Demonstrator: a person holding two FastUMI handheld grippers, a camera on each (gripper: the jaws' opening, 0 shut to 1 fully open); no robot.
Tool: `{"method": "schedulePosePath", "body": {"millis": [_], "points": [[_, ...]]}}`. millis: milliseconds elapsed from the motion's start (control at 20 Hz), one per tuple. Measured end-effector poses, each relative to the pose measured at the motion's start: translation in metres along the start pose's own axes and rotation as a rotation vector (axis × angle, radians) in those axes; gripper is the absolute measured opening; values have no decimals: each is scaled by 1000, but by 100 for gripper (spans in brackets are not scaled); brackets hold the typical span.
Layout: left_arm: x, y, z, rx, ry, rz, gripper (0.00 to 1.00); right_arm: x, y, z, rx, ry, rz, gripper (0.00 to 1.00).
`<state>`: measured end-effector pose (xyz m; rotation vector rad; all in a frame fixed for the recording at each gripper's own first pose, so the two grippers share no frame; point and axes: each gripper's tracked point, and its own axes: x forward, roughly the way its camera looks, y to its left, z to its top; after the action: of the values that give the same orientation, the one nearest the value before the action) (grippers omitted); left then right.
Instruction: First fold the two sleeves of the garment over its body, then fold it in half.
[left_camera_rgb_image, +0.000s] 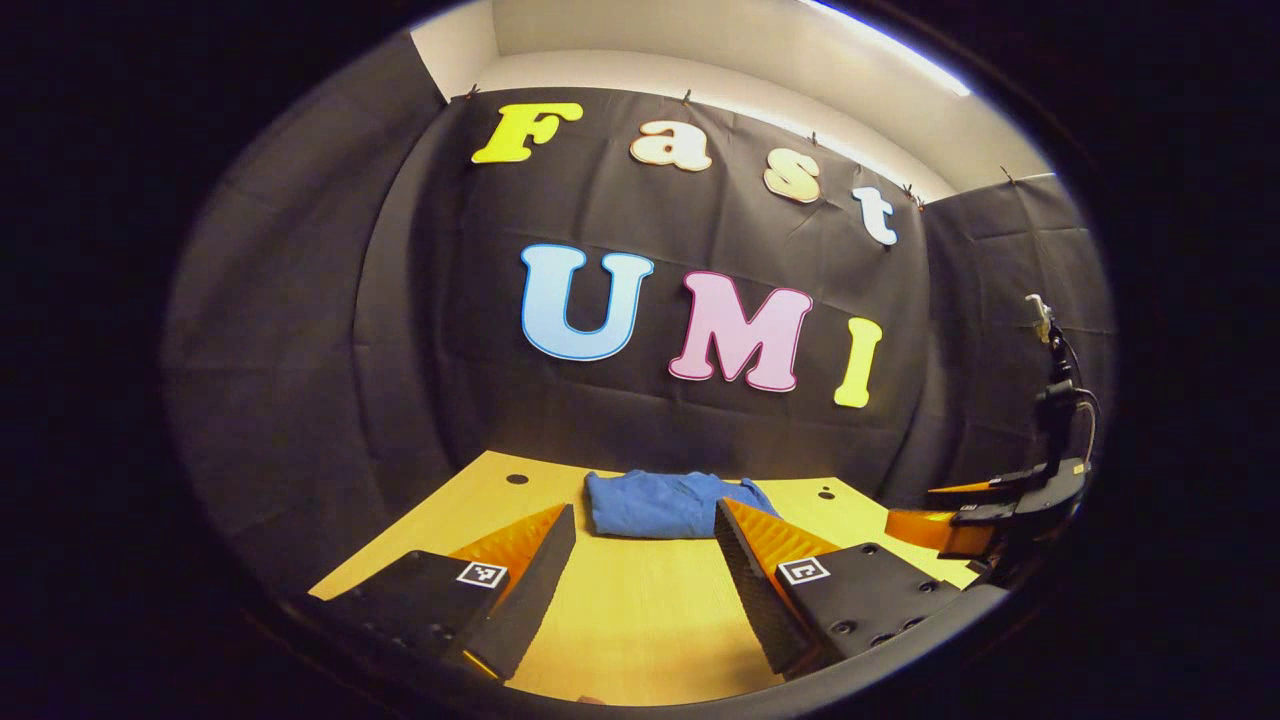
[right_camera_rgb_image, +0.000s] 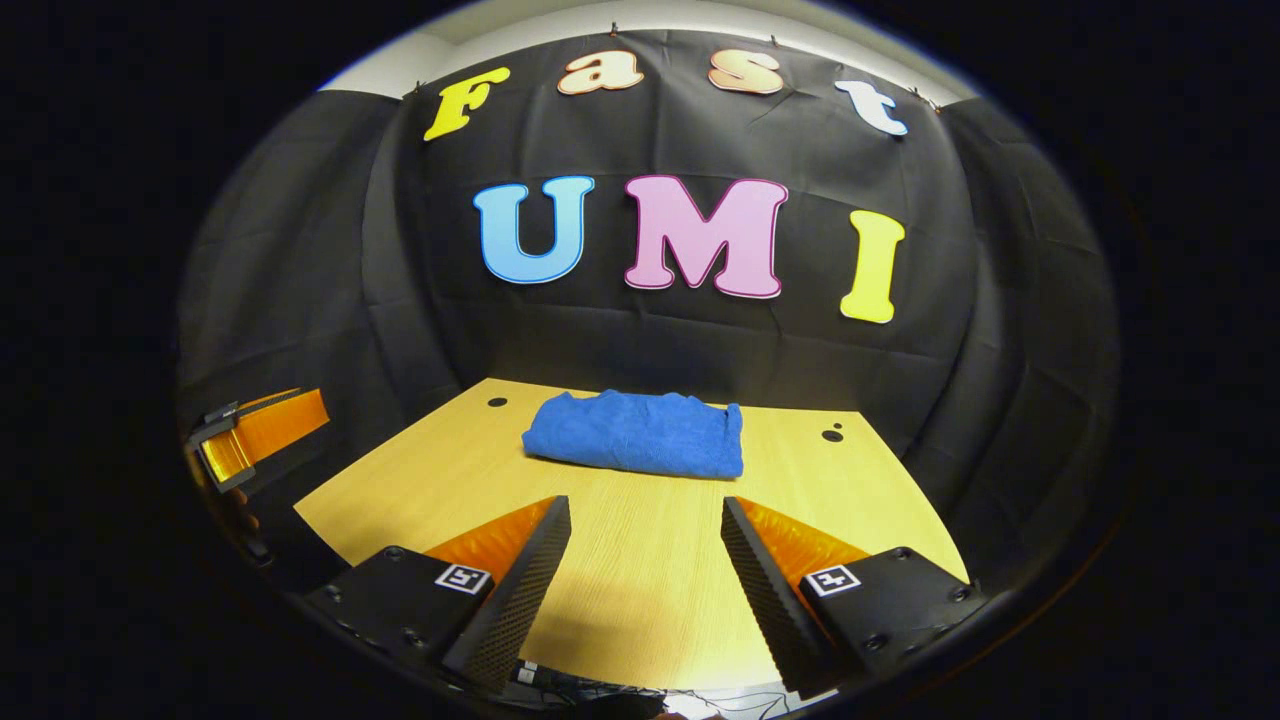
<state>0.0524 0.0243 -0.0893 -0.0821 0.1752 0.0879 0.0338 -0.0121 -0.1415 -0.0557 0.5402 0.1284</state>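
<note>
A blue garment (right_camera_rgb_image: 640, 433) lies folded into a compact bundle at the far middle of the wooden table (right_camera_rgb_image: 620, 570); in the left gripper view the garment (left_camera_rgb_image: 660, 503) sits just beyond my fingertips. My left gripper (left_camera_rgb_image: 645, 520) is open above the near table, nothing between its fingers, and it also appears at the left edge of the right gripper view (right_camera_rgb_image: 255, 435). My right gripper (right_camera_rgb_image: 645, 515) is open too, short of the garment, holding nothing. It appears at the right edge of the left gripper view (left_camera_rgb_image: 950, 515).
Two small dark holes (right_camera_rgb_image: 497, 402) (right_camera_rgb_image: 832, 434) mark the table's far corners. Black cloth walls close in the table at the back and both sides. A cable and a mount (left_camera_rgb_image: 1050, 380) rise above the right gripper.
</note>
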Motion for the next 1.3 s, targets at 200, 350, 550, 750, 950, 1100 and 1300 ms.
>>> {"method": "schedulePosePath", "body": {"millis": [200, 350, 550, 750, 950, 1100, 1300], "points": [[-12, 14, 10, -16, -14, 57, 81, -25, -13, -2, 44, 15, -45, 98], [-10, -3, 29, -62, -59, 23, 80, -35, -20, 9, 68, -15, -69, 97], [8, -33, 54, -110, -138, -64, 80, -30, -17, 34, 85, -86, -73, 97], [22, -47, 80, -113, -192, -99, 80, -26, -2, 67, 98, -166, -49, 97], [20, -48, 83, -73, -200, -104, 80, -25, 6, 99, 104, -249, -26, 97], [15, -49, 86, -34, -209, -98, 80, -26, 5, 111, 116, -278, -23, 97], [13, -49, 87, -27, -212, -90, 80, -24, 3, 117, 132, -290, -17, 97]]}}
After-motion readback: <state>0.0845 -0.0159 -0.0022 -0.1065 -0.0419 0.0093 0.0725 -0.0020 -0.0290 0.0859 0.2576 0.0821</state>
